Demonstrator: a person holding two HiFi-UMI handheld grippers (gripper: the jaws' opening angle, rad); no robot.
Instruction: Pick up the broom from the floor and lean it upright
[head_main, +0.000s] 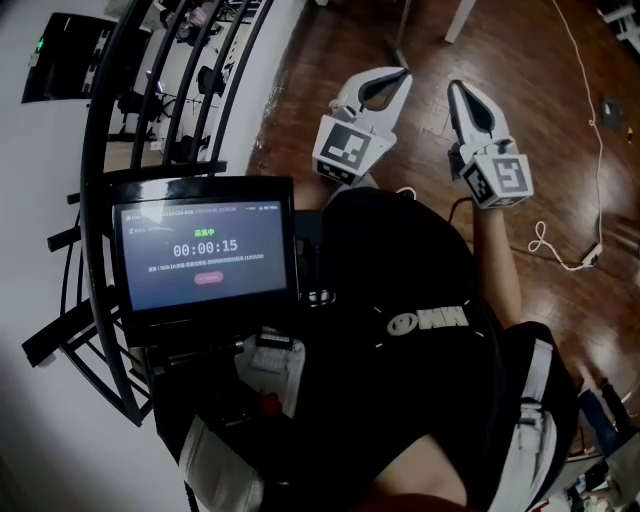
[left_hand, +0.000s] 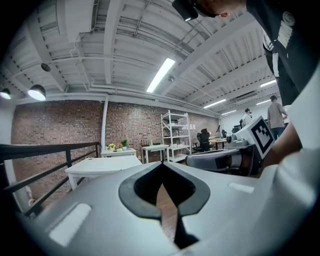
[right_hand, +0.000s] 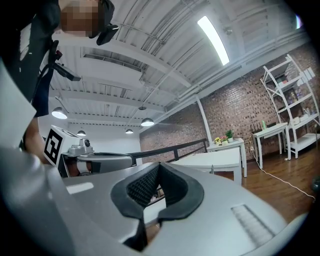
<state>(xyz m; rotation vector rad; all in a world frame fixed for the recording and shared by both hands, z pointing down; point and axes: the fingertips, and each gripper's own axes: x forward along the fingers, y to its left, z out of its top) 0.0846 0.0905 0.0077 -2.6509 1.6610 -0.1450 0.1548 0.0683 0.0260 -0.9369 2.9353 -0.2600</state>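
Grippers are pointing out level, side by side, over the wood floor, as the head view is showing. The left gripper is sitting with its jaws pressed together, only a thin slit of floor showing between the pads in its own view, and nothing is caught there. The right gripper is likewise closed tight on nothing, its ribbed pads meeting at the tip. The two are hanging near each other but apart.

A person is wearing a screen on the chest, and a black railing is running along the person's left. A white cable is lying on the floor to the right. A white table and a shelf are standing before a brick wall. No view is showing the broom clearly.
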